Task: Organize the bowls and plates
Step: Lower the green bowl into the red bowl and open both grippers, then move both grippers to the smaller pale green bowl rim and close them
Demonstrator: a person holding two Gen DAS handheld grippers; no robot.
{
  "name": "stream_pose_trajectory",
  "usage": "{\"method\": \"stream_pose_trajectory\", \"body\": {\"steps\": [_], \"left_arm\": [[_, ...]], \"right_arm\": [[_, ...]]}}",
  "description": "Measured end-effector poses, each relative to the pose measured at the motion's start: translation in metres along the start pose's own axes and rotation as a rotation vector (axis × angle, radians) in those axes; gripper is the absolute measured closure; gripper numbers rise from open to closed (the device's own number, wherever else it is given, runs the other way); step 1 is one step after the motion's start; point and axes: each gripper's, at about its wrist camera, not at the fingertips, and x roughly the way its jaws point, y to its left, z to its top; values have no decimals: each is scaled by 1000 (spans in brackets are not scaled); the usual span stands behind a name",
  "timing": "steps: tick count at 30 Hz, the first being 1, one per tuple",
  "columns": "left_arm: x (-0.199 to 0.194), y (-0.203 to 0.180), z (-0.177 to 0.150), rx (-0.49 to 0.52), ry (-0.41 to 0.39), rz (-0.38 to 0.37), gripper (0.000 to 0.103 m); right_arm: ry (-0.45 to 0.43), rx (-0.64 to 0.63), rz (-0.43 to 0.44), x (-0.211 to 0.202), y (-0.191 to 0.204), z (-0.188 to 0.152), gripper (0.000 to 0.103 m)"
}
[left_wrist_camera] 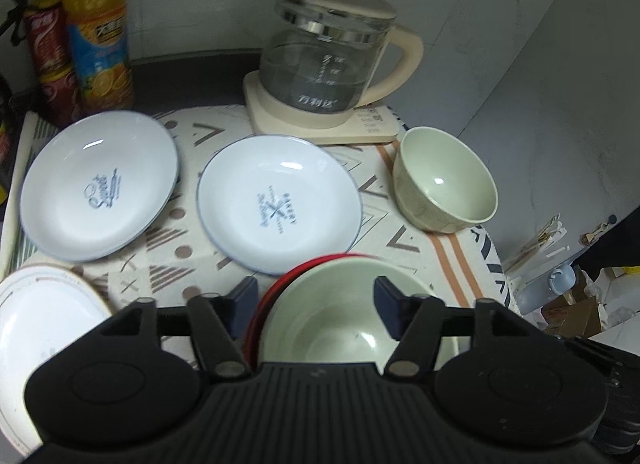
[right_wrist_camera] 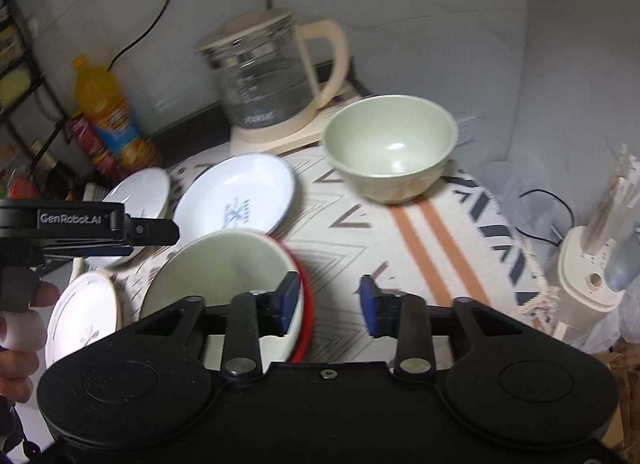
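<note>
So both grippers hover over the pale green bowl nested in a red bowl at the near edge of the surface. The left gripper has its jaws spread wide, one either side of the rim, gripping nothing. The right gripper is partly open, one pad by the rim, also empty. A second green bowl sits near the kettle, with two white plates side by side and a third plate at the corner.

Pale green bowl; white plates, blue rims; cloth, brown-orange geometric pattern.
</note>
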Motion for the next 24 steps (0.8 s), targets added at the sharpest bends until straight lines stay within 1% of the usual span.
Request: {"method": "stream_pose_trajectory", "body": {"steps": [2,3,5,8,15,20,24], "left_arm": [[2,-5,3,14,-6,-7,30],[4,-8,5,19,-10,-11,29],[8,-13,8,23,-10,-17,21],[17,-20,13,25,1,-22,20],[40,-36,29,34,5,-65,20],[63,-45,44,8,-1,-100,20],[86,-49,51,-10,25,-98,20]], "right_arm": [[-19,17,-23,-3,-7,2,49],[-25,27,-36,-5,-10,3,47],[-32,47,-53,-6,-18,6,44],[-39,70,-75,-4,-27,9,39],[-57,143,-92,9,-49,22,39],[-63,197,-83,25,-61,34,39],[-62,230,-66,41,-67,44,39]]}}
